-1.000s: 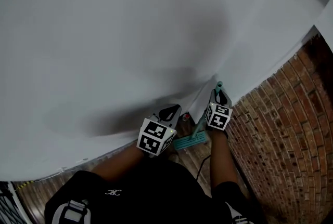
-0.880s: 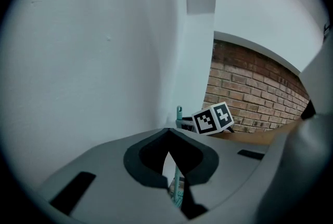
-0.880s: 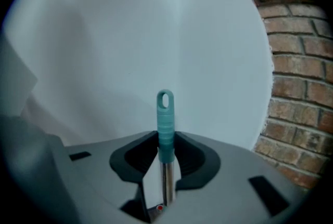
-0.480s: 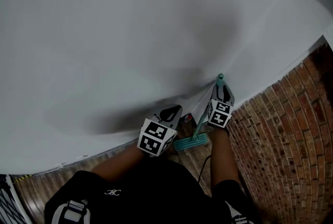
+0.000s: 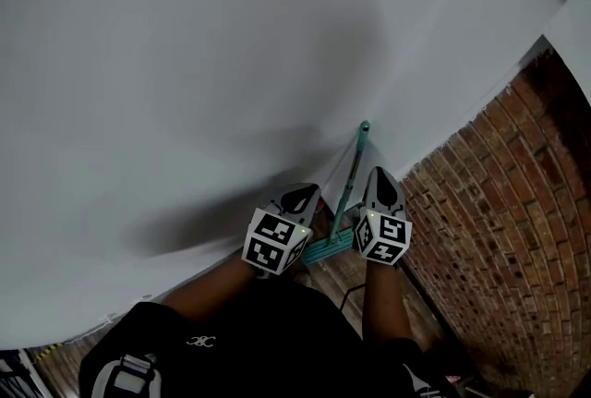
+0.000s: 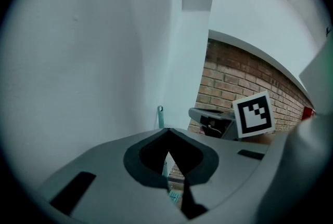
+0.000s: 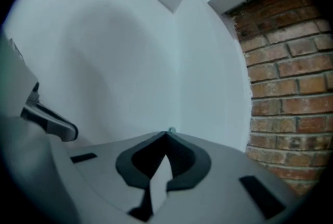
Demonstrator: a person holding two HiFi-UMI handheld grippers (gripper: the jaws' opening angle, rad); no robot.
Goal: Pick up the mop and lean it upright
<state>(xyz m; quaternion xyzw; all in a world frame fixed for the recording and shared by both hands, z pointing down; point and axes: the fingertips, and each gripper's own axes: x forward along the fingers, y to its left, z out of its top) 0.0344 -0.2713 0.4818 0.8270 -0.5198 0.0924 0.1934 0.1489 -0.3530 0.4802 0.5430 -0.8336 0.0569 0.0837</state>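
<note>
The mop stands upright in the corner of the white wall, its teal handle (image 5: 351,170) leaning on the wall and its teal head (image 5: 328,247) on the wooden floor. My right gripper (image 5: 379,174) hangs just right of the handle, apart from it, its jaws shut with nothing between them. My left gripper (image 5: 302,197) is left of the handle, also shut and holding nothing. In the left gripper view the handle's tip (image 6: 160,112) rises past the shut jaws, with the right gripper (image 6: 213,120) beside it. The right gripper view shows only the handle's very tip (image 7: 171,130) above its own jaws.
A white wall (image 5: 185,64) fills the front and left. A red brick wall (image 5: 499,230) runs along the right and meets it at the corner. A strip of wooden floor (image 5: 349,269) lies between them, with a dark cable (image 5: 352,295) on it.
The right gripper has come off the top of the handle and dropped back to its right side. The mop now stands between the two grippers, leaning on its own.
</note>
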